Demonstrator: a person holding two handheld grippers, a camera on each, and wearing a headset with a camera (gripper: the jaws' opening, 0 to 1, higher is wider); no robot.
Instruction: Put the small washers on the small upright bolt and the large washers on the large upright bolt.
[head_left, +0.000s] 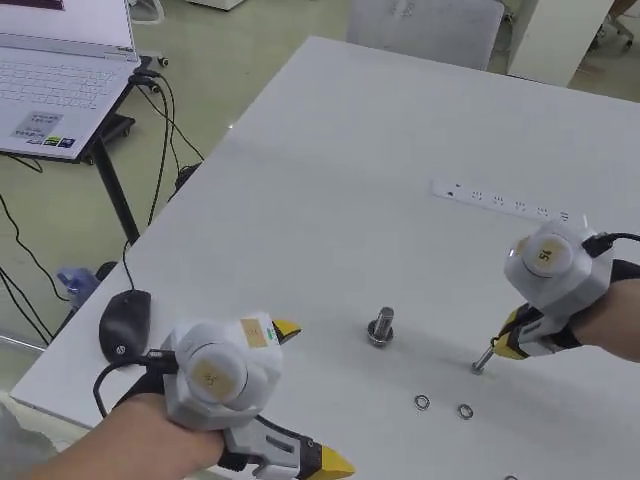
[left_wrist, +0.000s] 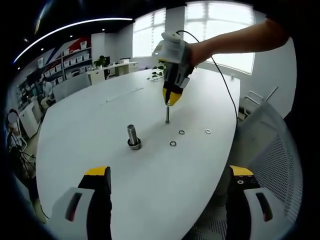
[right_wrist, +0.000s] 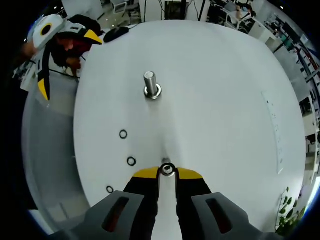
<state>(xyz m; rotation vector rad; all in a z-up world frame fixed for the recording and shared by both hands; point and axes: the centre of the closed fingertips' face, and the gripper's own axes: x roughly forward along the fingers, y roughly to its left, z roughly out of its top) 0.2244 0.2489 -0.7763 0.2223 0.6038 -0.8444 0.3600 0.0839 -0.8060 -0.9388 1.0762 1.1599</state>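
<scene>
Yellow-tipped right gripper (right_wrist: 168, 173), disc label (head_left: 545, 255) reading "15": jaws nearly closed on what seems a small washer (right_wrist: 168, 169) atop the small bolt (head_left: 482, 362). Left gripper (left_wrist: 170, 172): jaws wide apart, empty; large bolt (left_wrist: 132, 136) stands ahead between them.

The head view looks down at the large bolt (head_left: 380, 327) from the tabletop's (head_left: 350, 180) near edge. Both gripper views share it: the left from low across the tabletop, the right from steeply above.
</scene>
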